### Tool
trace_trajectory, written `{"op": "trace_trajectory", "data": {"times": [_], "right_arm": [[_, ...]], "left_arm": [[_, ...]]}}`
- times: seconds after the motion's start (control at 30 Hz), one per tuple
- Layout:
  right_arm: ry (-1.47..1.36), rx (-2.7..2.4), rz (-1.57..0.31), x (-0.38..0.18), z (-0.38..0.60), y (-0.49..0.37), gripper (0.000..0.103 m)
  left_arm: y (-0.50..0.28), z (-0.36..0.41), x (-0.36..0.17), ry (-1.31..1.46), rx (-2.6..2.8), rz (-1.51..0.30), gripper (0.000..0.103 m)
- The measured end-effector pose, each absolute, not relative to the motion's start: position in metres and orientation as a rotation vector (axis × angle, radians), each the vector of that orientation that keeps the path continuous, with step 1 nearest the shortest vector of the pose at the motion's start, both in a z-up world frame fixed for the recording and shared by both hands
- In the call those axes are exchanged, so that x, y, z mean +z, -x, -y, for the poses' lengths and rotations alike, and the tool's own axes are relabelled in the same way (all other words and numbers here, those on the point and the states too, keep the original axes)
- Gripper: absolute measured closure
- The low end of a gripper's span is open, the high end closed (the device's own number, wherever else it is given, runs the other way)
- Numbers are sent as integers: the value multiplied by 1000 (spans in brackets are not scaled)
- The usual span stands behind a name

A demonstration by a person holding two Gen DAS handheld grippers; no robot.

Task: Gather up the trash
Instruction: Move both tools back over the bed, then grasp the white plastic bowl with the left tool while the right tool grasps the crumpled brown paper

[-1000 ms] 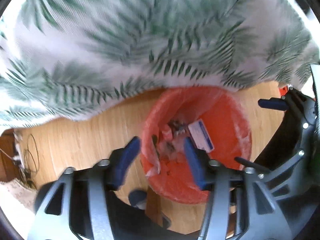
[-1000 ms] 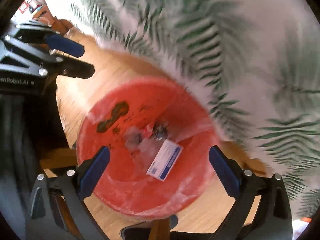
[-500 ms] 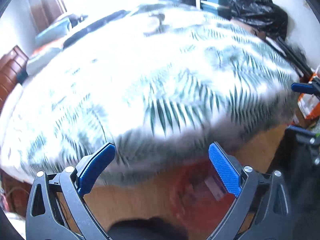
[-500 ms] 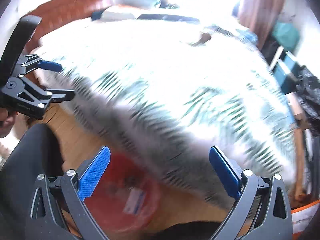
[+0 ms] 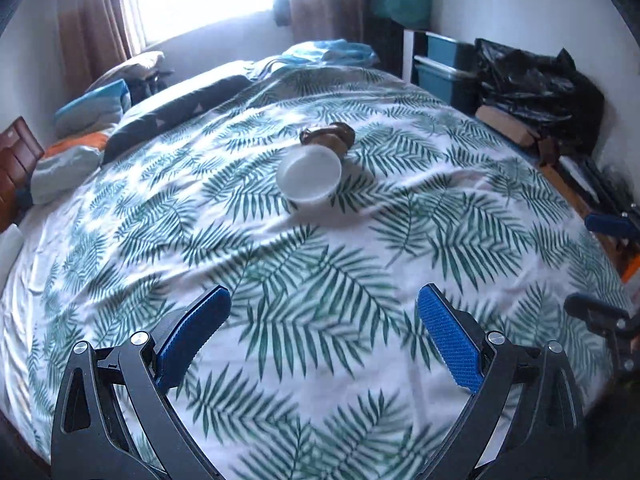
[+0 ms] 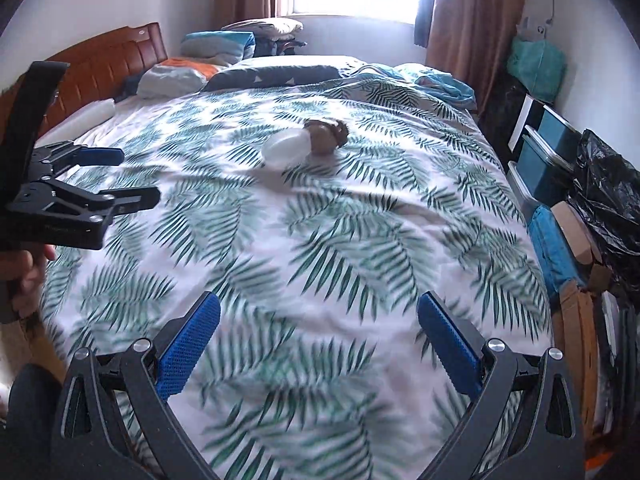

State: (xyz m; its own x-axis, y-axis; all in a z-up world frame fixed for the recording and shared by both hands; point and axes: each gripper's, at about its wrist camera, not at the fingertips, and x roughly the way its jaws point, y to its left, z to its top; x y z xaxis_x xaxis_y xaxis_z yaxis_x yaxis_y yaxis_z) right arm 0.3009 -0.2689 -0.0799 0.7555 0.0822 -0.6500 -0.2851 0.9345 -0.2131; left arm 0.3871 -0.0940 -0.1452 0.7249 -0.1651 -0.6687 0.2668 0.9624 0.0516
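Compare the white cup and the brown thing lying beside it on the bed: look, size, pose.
Colour: the white cup is pale and translucent, while the brown thing is dark and glossy.
Shape: the white cup is a smooth round form lying on its side, while the brown thing is a crumpled lump.
Place: the white cup lies nearer the grippers, with the brown thing just behind it.
Both rest mid-bedspread, close together, and neither is held.

Left gripper (image 5: 324, 332) and right gripper (image 6: 320, 332): both angled downward, jaws spread wide, nothing between the blue pads (image 5: 448, 344). Left jaws have just been opening.
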Motion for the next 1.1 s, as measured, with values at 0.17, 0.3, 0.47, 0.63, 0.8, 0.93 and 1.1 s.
{"op": "trace_trajectory", "data": {"times": [0.17,0.3,0.47,0.63,0.8,0.93,1.1], "right_arm": [[294,191,-680,-85,276,-365,5],[279,187,-689,-96,280,-403,5],[244,186,-709,-115,283,-434,5],[236,190,-718,-125,284,-447,5],[226,191,-712,-126,286,-455,5],[234,192,-715,-128,284,-458,5],[251,191,-715,-129,281,-460,5]], "left_arm": [[-468,112,-163,-146,-235,-722,6],[-517,116,-183,-125,-235,-743,6],[-561,121,-205,-79,-250,-765,6],[-581,132,-214,-99,-264,-751,6],[-597,134,-213,-91,-262,-744,6],[-611,132,-218,-77,-276,-781,6],[-619,128,-226,-44,-298,-821,11]]}}
